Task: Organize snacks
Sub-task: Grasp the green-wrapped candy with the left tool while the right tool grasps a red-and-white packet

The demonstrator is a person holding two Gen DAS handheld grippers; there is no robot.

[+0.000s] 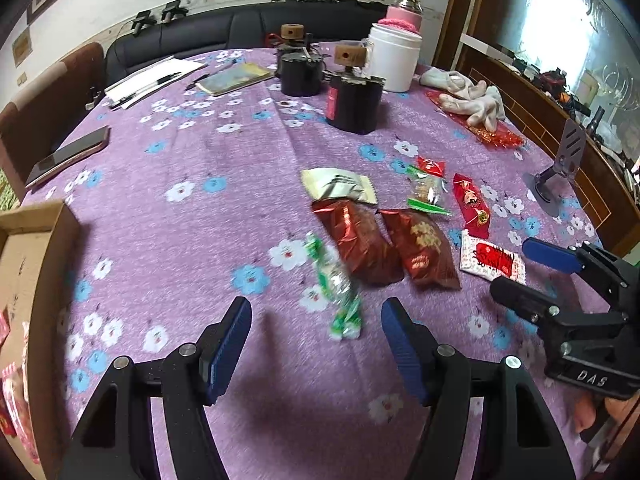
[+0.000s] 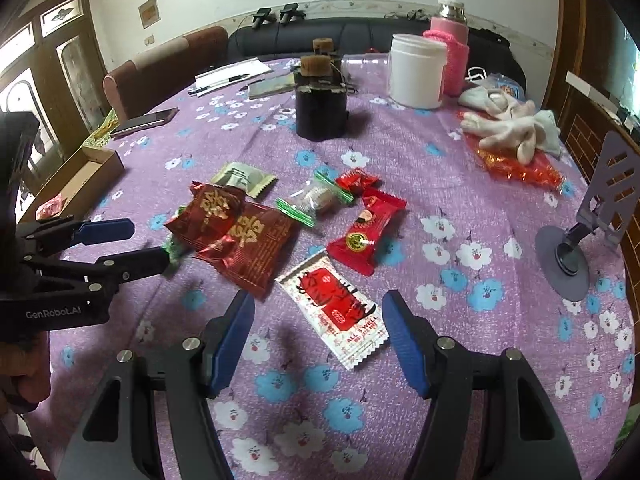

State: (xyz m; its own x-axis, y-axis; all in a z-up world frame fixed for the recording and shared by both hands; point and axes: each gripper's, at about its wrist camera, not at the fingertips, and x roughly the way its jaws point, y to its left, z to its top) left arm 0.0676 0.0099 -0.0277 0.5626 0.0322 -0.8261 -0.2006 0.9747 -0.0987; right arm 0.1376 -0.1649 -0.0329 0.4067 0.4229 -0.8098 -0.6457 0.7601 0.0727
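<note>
Several snack packets lie on the purple flowered tablecloth point(image 1: 192, 240). A green-and-white candy point(image 1: 338, 288) lies just ahead of my open, empty left gripper point(image 1: 316, 320). Beyond it are two dark red packets point(image 1: 356, 236) point(image 1: 420, 248), a cream packet point(image 1: 340, 185), a green-edged clear packet point(image 1: 427, 192) and a red bar point(image 1: 471, 204). My right gripper point(image 2: 318, 318) is open and empty, its jaws either side of a white-and-red packet point(image 2: 336, 306). The right gripper also shows in the left wrist view point(image 1: 532, 276). A cardboard box point(image 1: 44, 264) at the left holds some snacks.
Two dark canisters point(image 1: 354, 100) point(image 1: 300, 72), a white tub point(image 1: 394, 60) and a pink-sleeved flask point(image 1: 404, 14) stand at the back. White gloves point(image 2: 512, 124) on a red bag, a phone stand point(image 2: 592, 216), a phone point(image 1: 68, 156), papers and a book also lie on the table.
</note>
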